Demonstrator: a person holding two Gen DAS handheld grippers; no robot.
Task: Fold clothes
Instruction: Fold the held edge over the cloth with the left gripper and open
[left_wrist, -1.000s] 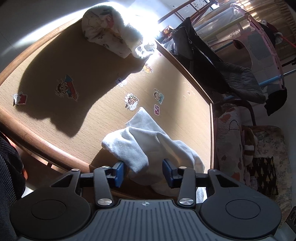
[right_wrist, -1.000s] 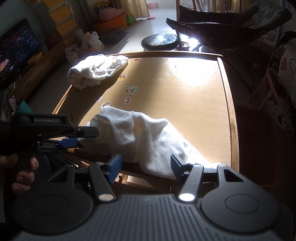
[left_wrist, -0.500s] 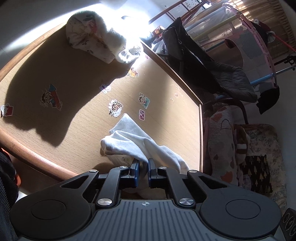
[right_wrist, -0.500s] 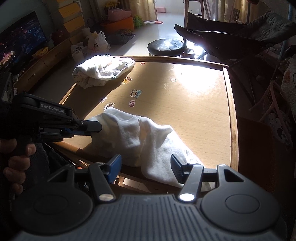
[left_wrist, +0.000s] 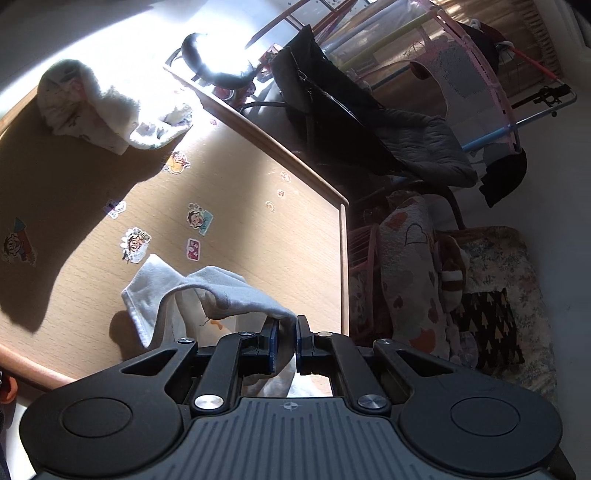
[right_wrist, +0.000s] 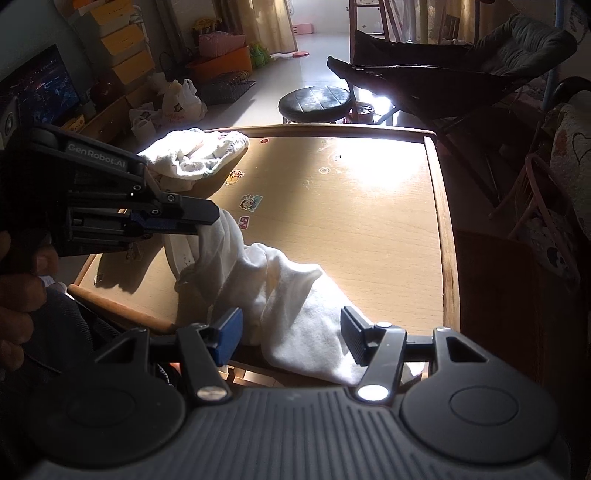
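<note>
Left gripper (left_wrist: 283, 345) is pinching and raising the white cloth (right_wrist: 295, 295) at the near edge of the table (right_wrist: 369, 229).

In the right wrist view, the left gripper (right_wrist: 207, 218) is holding a bunched edge of the cloth above the wood, while the rest is trailing down, lying crumpled on the near part of the table and spilling over its near rim. The right gripper (right_wrist: 291, 338) is hovering just short of that hanging end, jaws spread wide and gripping nothing. A second cloth (right_wrist: 192, 155) is lying in a heap at the far left corner, well apart, beyond the stickers (right_wrist: 251, 202). To my eye the lift is meant to open the cloth out: doing it well probably means taking a matching edge with the right gripper, then keeping both pinches level so the fabric is hanging flat rather than twisting.
</note>
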